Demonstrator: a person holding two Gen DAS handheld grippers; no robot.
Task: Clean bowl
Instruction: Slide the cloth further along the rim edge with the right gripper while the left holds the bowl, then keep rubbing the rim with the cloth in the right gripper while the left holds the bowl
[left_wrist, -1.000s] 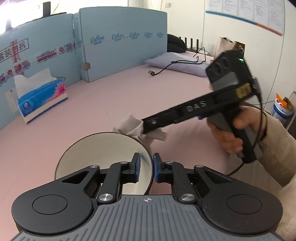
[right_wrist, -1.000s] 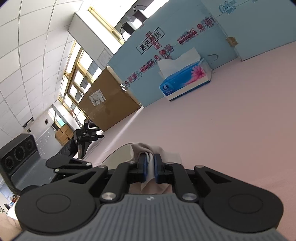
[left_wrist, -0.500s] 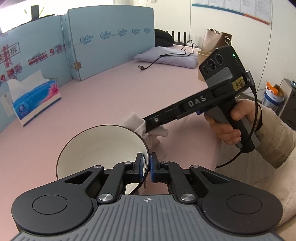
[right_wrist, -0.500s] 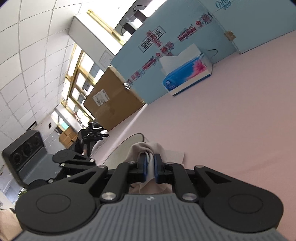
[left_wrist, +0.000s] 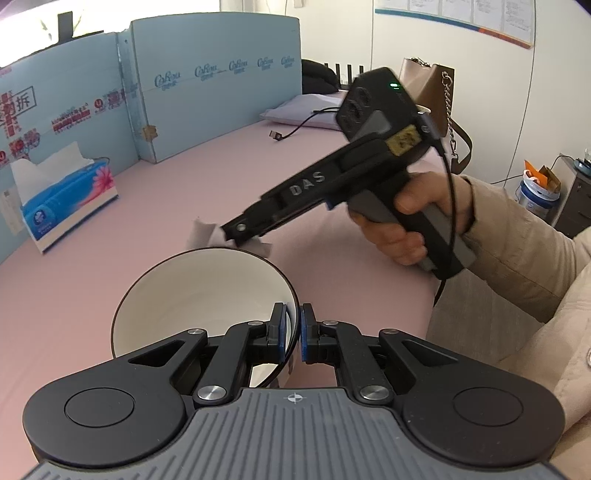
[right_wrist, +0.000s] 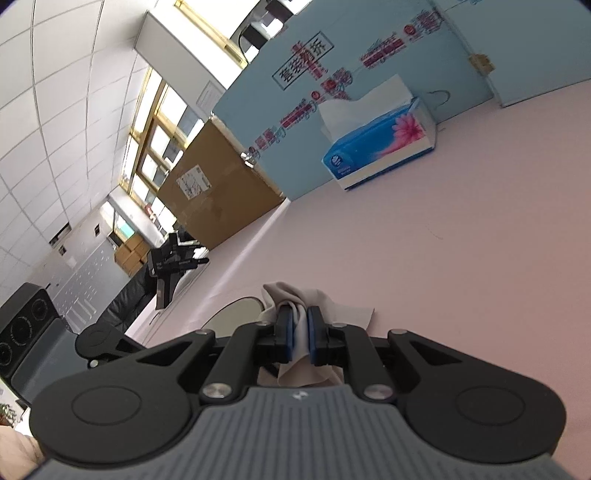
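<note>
A white bowl (left_wrist: 199, 295) with a dark rim is tilted up above the pink table. My left gripper (left_wrist: 291, 328) is shut on its near rim. My right gripper (right_wrist: 299, 332) is shut on a crumpled white tissue (right_wrist: 295, 299). In the left wrist view the right gripper's tip (left_wrist: 240, 232) holds that tissue (left_wrist: 201, 236) just beyond the bowl's far rim. In the right wrist view a sliver of the bowl (right_wrist: 236, 314) shows left of the fingers.
A blue tissue box (left_wrist: 66, 206) stands at the far left by blue foam panels (left_wrist: 214, 96). A cable (left_wrist: 295, 129) and a pale cushion (left_wrist: 306, 110) lie at the back. The table's pink edge (left_wrist: 417, 295) is at the right by the person's sleeve.
My left gripper closed on the bowl's rim and tilted the bowl up. My right gripper with the tissue rose and drew slightly away behind the far rim.
</note>
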